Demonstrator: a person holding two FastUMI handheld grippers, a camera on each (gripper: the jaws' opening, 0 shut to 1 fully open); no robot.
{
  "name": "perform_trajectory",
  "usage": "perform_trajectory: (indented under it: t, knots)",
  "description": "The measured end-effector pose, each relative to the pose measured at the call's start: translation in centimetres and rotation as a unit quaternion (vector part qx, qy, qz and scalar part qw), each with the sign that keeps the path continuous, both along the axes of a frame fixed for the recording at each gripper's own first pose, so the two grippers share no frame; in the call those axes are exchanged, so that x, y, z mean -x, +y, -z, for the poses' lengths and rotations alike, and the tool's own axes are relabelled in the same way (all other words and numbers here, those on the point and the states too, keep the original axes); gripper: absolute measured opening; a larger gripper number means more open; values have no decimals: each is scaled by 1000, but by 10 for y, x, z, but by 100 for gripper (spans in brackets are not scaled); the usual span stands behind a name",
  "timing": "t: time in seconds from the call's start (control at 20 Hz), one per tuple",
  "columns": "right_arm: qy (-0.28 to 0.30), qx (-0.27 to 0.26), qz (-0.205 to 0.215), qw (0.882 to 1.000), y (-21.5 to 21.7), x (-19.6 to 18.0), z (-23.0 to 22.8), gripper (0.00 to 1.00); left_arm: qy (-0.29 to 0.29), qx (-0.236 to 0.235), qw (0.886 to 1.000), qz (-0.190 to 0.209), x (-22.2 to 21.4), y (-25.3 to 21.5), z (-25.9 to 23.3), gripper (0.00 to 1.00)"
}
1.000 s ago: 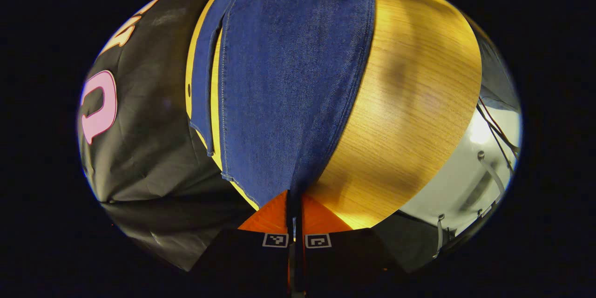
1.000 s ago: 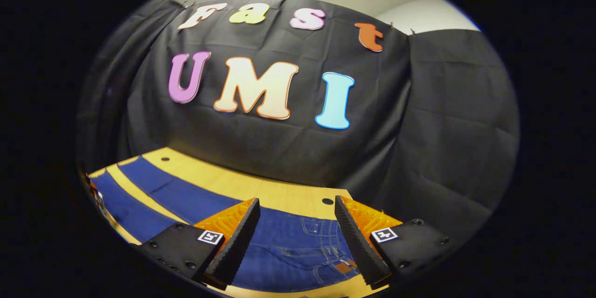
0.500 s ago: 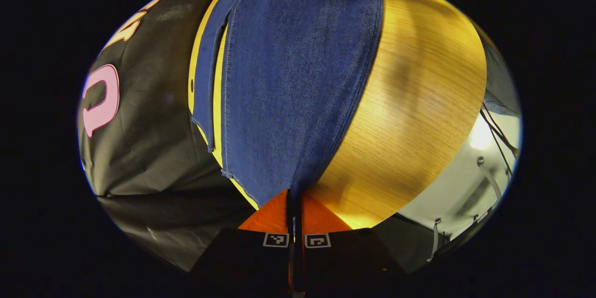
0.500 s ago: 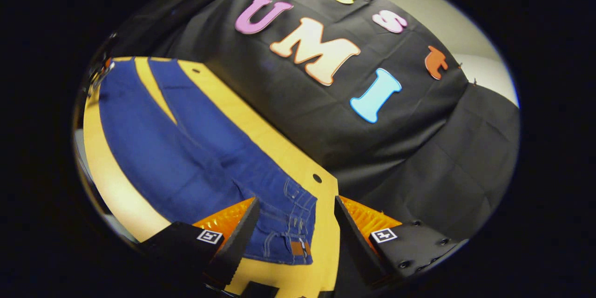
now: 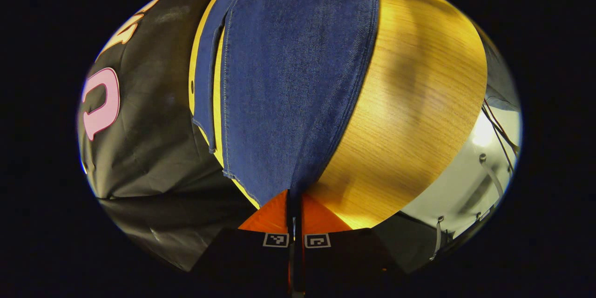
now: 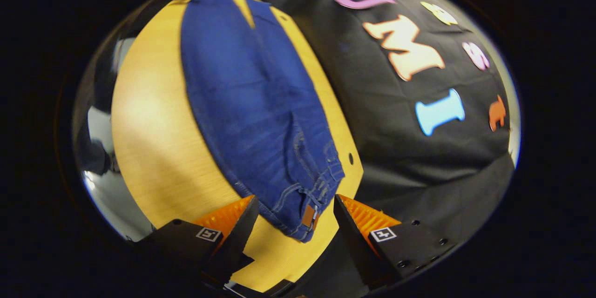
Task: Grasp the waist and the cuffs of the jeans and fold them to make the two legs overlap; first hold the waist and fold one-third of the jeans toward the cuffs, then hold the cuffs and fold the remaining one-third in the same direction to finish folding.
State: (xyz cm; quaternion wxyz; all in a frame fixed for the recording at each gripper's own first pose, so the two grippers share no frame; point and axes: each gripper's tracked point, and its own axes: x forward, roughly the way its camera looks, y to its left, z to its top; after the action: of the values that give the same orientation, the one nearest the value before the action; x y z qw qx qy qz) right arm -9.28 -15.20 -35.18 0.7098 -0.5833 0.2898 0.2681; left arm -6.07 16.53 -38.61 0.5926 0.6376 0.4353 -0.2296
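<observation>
Leg-overlap step: left gripper point(image 5: 294, 195) clamped on jeans point(image 5: 288, 79) cuff. Right gripper point(image 6: 293, 216) jaws apart over waist point(image 6: 307, 212); next, close on it.

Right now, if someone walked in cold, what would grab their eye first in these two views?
The blue jeans stretched along the wooden table dominate both views. In the left gripper view the left tool is shut on a cuff edge of the near leg. In the right gripper view the right tool hangs open above the waist, its brown patch showing between the fingers.
</observation>
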Motion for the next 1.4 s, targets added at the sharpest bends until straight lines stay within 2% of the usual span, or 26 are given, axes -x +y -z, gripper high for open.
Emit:
perform_trajectory:
  t: [0.1, 0.2, 0.4, 0.5, 0.7, 0.8, 0.9, 1.0, 1.25, 1.4]
  knots:
    - [20, 15, -25, 999, 3, 7, 17, 100, -4, -2, 1000, 3, -1, -1, 0, 0]
    - [26, 32, -28, 999, -7, 2, 28, 100, -6, -3, 1000, 6, -2, 0, 0, 0]
    - [22, 52, -36, 998, -9, -13, 40, 96, -9, 0, 1000, -7, -2, 0, 0, 0]
    - [28, 60, -50, 997, -2, -17, 49, 89, -11, 1, 1000, -8, -2, 0, 0, 0]
    - [61, 78, -49, 994, -1, -15, 70, 44, -20, 11, 999, -27, -4, 0, 2, 0]
    - [34, 89, -57, 994, 1, -24, 70, 5, -23, 19, 999, -38, -5, 0, 1, 0]
    - [41, 72, -29, 996, -1, -20, 66, 5, -28, 35, 997, -61, -7, -1, 1, 0]
    - [26, 50, -2, 998, 1, -26, 56, 4, -32, 54, 993, -104, -7, -2, -2, 0]
    - [-28, 0, 39, 999, 12, -44, 16, 4, -95, 99, 973, -184, -39, -11, -35, 0]
    - [-71, -32, 91, 993, 15, -77, -22, 4, -117, 139, 960, -214, -50, -13, -55, 0]
